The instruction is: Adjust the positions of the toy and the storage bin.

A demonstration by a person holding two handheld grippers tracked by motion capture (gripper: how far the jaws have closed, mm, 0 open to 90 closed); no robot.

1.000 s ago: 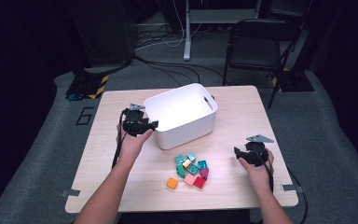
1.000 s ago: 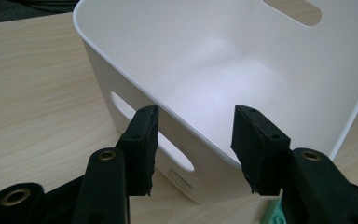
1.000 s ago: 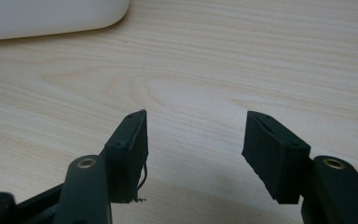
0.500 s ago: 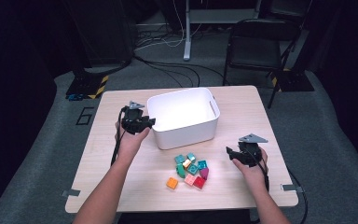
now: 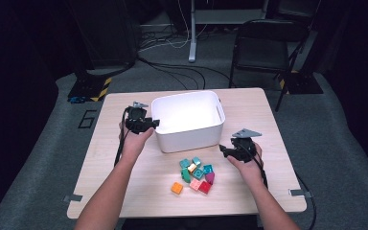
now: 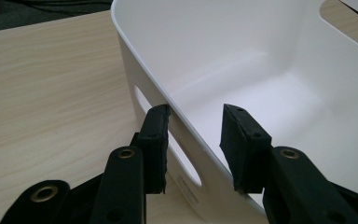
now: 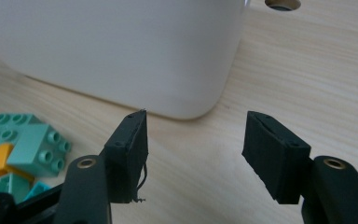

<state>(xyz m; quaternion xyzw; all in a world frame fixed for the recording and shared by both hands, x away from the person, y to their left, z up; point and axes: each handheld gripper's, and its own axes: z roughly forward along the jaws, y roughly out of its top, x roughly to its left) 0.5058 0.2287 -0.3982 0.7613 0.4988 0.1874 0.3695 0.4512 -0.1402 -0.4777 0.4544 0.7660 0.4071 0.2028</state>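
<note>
Our right gripper (image 5: 226, 151) hangs with fingers spread and empty at centre-right of the high view, the pile of toy bricks (image 5: 195, 172) just to its left on the desk (image 5: 124, 191). Our left gripper (image 6: 193, 140) straddles the white bin's (image 5: 188, 122) wall, apparently not yet pinching; right is nearer the bricks.

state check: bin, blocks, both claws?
white bin: upright on the table, empty.
left claw: jaws astride the bin's wall by its handle slot, a gap showing on the inner side, not clamped.
right claw: open, empty, low over the table right of the blocks.
blocks: loose pile on the table in front of the bin, none picked.
orange block: lies apart, left of the pile.
</note>
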